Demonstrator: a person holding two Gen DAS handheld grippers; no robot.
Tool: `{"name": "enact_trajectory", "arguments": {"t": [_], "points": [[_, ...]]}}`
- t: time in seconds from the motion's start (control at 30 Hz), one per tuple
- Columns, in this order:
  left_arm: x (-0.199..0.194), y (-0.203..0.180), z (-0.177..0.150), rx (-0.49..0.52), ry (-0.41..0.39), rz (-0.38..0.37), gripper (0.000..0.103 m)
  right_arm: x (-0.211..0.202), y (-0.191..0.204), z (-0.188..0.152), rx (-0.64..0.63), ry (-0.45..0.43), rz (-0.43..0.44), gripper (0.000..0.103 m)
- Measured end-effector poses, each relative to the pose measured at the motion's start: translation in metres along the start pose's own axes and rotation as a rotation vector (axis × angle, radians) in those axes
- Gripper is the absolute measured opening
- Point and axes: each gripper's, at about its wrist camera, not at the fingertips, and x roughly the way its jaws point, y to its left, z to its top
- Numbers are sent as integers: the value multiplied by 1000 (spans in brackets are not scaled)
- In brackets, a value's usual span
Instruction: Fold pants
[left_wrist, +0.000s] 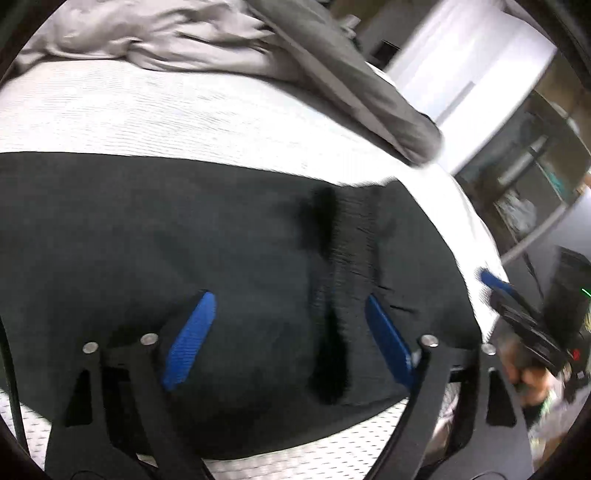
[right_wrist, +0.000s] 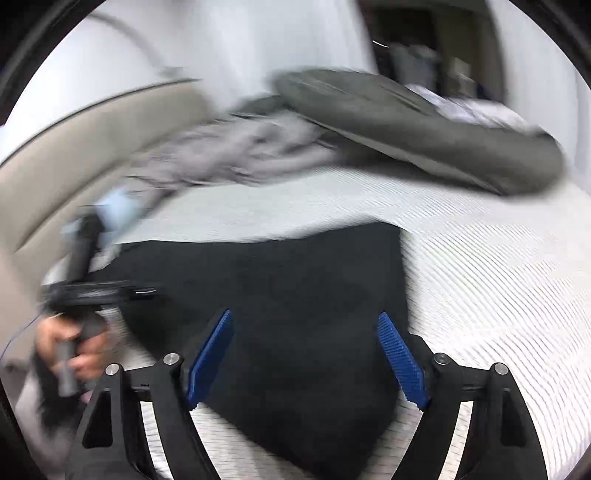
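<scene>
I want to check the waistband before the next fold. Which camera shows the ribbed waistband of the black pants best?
The left wrist view: the ribbed waistband runs across the middle of the black pants, between the open left gripper fingers. The right wrist view shows only plain, blurred dark cloth, with no ribbing to be made out.

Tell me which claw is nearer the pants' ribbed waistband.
Left. The left claw hovers open right over the ribbed waistband; the right claw is off to the side, by the pants' edge.
</scene>
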Motion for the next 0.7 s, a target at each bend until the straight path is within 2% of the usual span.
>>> {"name": "enact_trajectory", "arguments": {"t": [0.07, 0.13, 0.17, 0.27, 0.33, 0.4, 0.43, 0.5, 0.57, 0.6, 0.7], "points": [[14, -8, -2, 18, 51, -36, 70, 18, -9, -8, 8, 53, -48, 81], [26, -9, -5, 1, 105, -82, 60, 31, -18, -13, 11, 100, -34, 81], [32, -9, -7, -19, 126, -112, 58, 30, -19, -19, 8, 108, -22, 81], [46, -10, -11, -58, 161, -166, 57, 27, -22, -20, -7, 104, -5, 82], [55, -8, -10, -92, 166, -174, 58, 19, -29, -27, 0, 109, 7, 82], [63, -4, -4, -147, 150, -192, 58, 18, -36, -37, 18, 108, 10, 82], [64, -3, -4, -157, 142, -192, 53, 14, -41, -42, 23, 109, 14, 82], [63, -2, -4, -162, 114, -177, 36, 17, -43, -47, 30, 115, 13, 82], [64, -2, -6, -163, 104, -186, 25, 19, -46, -48, 31, 125, 8, 82], [60, -2, -7, -159, 90, -184, 15, 20, -44, -47, 32, 128, 6, 82], [43, -5, -1, -133, 29, -173, 9, 31, -39, -41, 43, 140, -9, 83]]}}
